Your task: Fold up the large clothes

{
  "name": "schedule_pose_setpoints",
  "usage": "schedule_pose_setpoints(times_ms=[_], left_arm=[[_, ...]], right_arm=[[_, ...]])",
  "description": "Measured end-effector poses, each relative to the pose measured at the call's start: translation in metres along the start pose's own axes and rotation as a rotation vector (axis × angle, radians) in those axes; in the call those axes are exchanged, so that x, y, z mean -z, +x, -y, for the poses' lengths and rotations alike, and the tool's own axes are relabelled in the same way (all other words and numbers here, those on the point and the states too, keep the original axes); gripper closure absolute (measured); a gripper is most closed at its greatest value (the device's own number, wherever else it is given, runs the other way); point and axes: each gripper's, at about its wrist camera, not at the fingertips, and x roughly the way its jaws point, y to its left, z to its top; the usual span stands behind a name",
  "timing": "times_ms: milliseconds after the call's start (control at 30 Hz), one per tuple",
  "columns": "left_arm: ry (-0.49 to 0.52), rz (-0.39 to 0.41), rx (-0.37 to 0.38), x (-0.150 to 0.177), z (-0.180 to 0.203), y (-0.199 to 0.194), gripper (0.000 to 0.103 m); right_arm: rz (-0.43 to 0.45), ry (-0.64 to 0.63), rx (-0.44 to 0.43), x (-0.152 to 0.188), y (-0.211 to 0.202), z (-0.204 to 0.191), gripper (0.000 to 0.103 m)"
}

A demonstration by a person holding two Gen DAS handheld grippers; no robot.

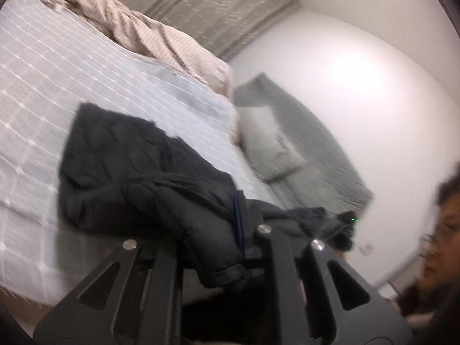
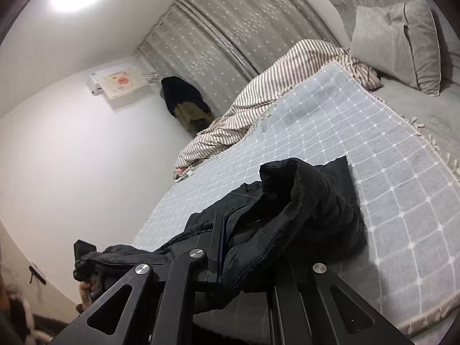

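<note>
A black padded jacket (image 1: pixel 138 172) lies on the bed's grey checked blanket (image 1: pixel 43 80), one end lifted toward me. My left gripper (image 1: pixel 230 247) is shut on the jacket's near edge, fabric bunched between its fingers (image 1: pixel 267 247). In the right wrist view the same jacket (image 2: pixel 302 210) is draped over my right gripper (image 2: pixel 244 258), which is shut on its edge; one finger (image 2: pixel 217 241) shows and the other is hidden under fabric. A sleeve (image 2: pixel 115 256) stretches left toward the other gripper (image 2: pixel 83 258).
A striped duvet (image 2: pixel 244 109) is bunched along the far side of the bed. Grey pillows (image 2: pixel 396 46) lie at the head. Curtains (image 2: pixel 230 28), a wall heater (image 2: pixel 118 82) and hanging clothes (image 2: pixel 184 100) stand beyond. A person's face (image 1: pixel 440 235) is at right.
</note>
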Motion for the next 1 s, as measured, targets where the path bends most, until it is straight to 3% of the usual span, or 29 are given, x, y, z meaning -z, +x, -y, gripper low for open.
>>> schedule_pose_setpoints(times_ms=[200,300,467,567,633,733,833,867,900,1000], left_arm=[[0.089,0.063,-0.196,-0.047,-0.018,0.067,0.085],[0.052,0.071,-0.263,-0.069,-0.047,0.106,0.083],[-0.017,0.023,-0.372,-0.078,-0.104,0.166,0.082],[-0.044,-0.027,-0.433,-0.068,-0.132,0.19,0.08],[-0.059,-0.067,-0.456,-0.059,-0.149,0.205,0.078],[-0.058,-0.087,-0.447,-0.053,-0.155,0.21,0.074],[-0.058,-0.106,-0.424,-0.055,-0.145,0.202,0.042],[-0.04,-0.11,-0.426,-0.057,-0.137,0.195,0.026],[-0.012,-0.103,-0.429,-0.058,-0.13,0.188,0.021],[0.128,-0.097,-0.45,-0.054,-0.103,0.168,0.013]], right_arm=[[-0.009,-0.001,0.147,-0.044,0.077,0.023,0.096],[-0.03,0.042,0.212,-0.067,0.129,0.047,0.095],[-0.112,0.1,0.323,-0.072,0.202,0.091,0.093],[-0.167,0.096,0.43,-0.06,0.234,0.115,0.086],[-0.193,0.094,0.509,-0.047,0.25,0.132,0.074],[-0.207,0.132,0.515,-0.027,0.26,0.157,0.057],[-0.212,0.142,0.458,-0.023,0.254,0.159,0.041],[-0.222,0.128,0.443,-0.025,0.249,0.155,0.033],[-0.24,0.098,0.433,-0.029,0.243,0.146,0.027],[-0.259,-0.008,0.389,-0.034,0.224,0.119,0.023]])
